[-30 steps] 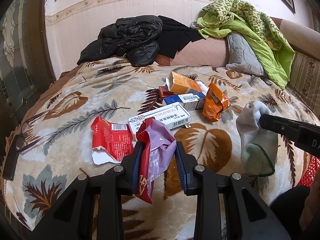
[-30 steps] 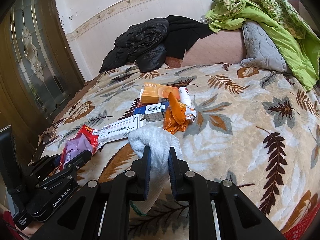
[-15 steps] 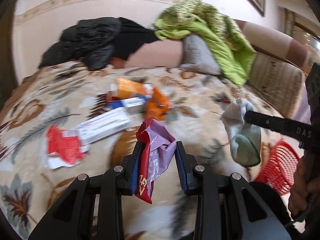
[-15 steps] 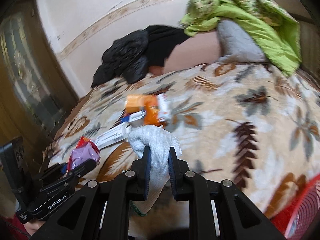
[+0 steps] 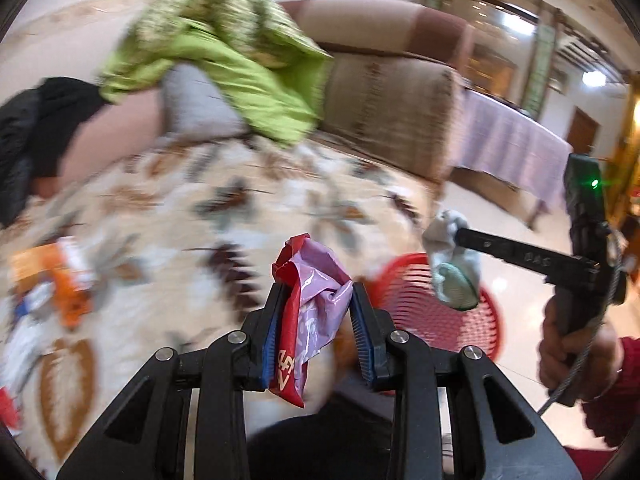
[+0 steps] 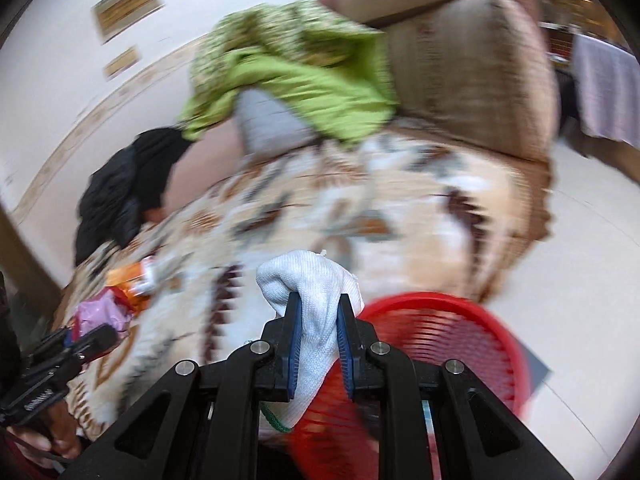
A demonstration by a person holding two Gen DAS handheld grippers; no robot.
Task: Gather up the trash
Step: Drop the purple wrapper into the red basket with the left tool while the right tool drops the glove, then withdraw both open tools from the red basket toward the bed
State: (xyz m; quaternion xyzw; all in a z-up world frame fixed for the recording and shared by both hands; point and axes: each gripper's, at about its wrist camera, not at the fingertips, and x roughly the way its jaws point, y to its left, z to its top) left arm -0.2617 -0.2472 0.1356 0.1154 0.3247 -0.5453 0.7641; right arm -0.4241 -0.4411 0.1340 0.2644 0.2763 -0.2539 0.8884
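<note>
Left wrist view: the left gripper [image 5: 316, 320], black with blue pads, sits at the lower centre of the frame, its fingers pressed onto a crumpled red and lilac plastic wrapper [image 5: 310, 300]. White characters run along the wrapper's red lower edge, too creased to read. To the right of the wrapper, at mid-right of the frame, the right gripper [image 5: 454, 234] reaches in from the right edge; white letters on its black finger look like "DAS", though they are blurred. It pinches a white knitted glove with a green-trimmed cuff [image 5: 454, 268], which hangs above a red plastic mesh basket [image 5: 432, 316] standing on the pale floor beside the bed. A leaf-patterned cream blanket [image 5: 180, 220] fills the left and centre, blurred. At the left edge lie an orange packet [image 5: 70, 292] and other blurred packaging. A lime green cloth [image 5: 224, 68] lies heaped at the upper left, on the brown sofa back [image 5: 384, 92].

Right wrist view: the right gripper [image 6: 319, 344] at the lower centre is clamped narrowly on the white glove [image 6: 312, 292], whose cuff droops below the pads. The red basket [image 6: 440, 344] sits at the lower right, just past the right finger. At the lower left the left gripper [image 6: 84, 340] shows with the lilac wrapper [image 6: 98, 312] in its grip; white lettering on its body is too small to read. Orange packets [image 6: 128, 280] lie on the blanket [image 6: 320, 216] just above it.
</note>
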